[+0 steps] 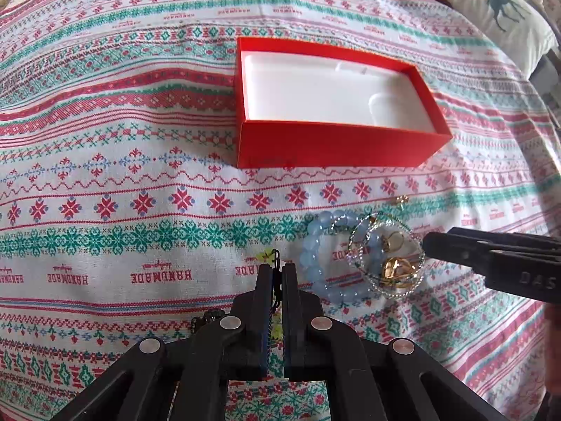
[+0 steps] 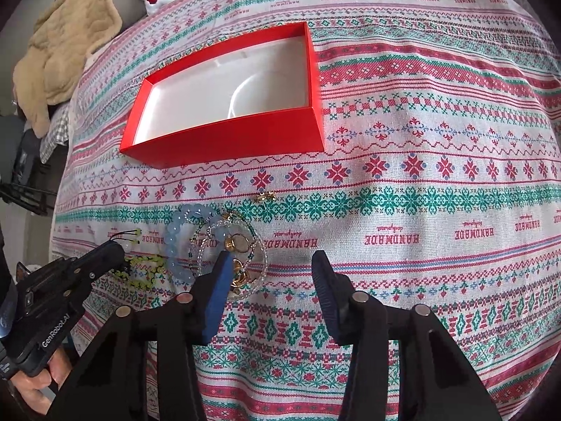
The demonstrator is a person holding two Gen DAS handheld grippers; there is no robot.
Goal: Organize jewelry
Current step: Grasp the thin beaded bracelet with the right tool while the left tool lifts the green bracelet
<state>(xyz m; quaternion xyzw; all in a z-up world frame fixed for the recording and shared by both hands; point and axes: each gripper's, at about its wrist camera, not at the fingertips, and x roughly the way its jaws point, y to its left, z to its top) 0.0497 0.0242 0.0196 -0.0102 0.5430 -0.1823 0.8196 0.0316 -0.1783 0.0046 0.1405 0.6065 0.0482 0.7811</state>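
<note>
The left gripper [image 1: 277,268] was clamped on the yellow-beaded black cord bracelet [image 2: 142,268]; the right gripper [image 2: 271,263] stood half-open, empty. A slow lift was advised, toward the red box [image 1: 329,147] mid-bedspread [image 1: 105,182].

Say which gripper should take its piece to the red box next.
Left. The left gripper is already shut on the yellow bracelet; the right gripper holds nothing. The box lies ahead.

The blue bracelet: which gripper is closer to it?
Right. The right gripper hangs open with its left finger at the jewelry pile on the blue bracelet. The left gripper sits beside it, shut on a yellow-green bracelet.
</note>
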